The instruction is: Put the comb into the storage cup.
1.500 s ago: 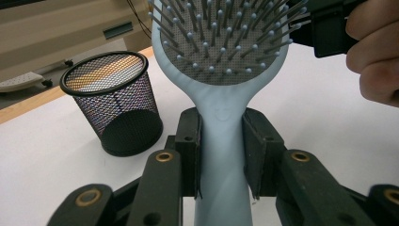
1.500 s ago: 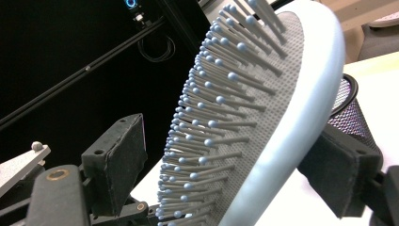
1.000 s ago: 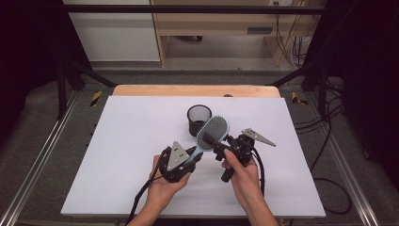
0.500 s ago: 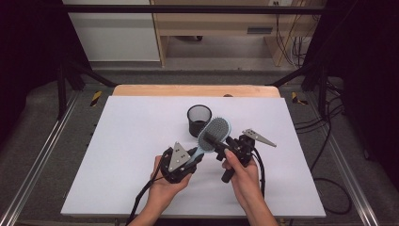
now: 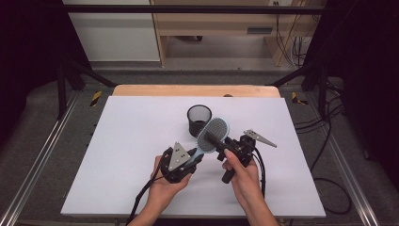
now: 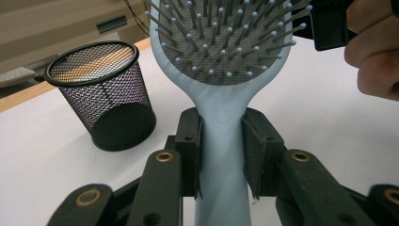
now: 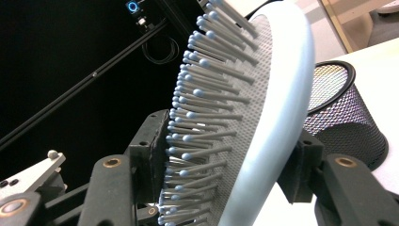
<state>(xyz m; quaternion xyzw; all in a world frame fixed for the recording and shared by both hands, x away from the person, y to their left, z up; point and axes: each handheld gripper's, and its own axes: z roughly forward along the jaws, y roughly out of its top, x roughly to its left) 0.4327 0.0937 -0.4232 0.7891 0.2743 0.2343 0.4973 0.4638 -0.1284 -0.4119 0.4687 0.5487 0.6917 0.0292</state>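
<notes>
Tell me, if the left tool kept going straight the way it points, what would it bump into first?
Probably the right tool. The left tool points along the hairbrush it grips, and the right one has just closed across the brush head. The mesh cup stands off to the side.

You have nothing legible here: no words, numbers or brand marks can be read. The hairbrush handle carries only a faint embossed round mark, too soft to make out.
</notes>
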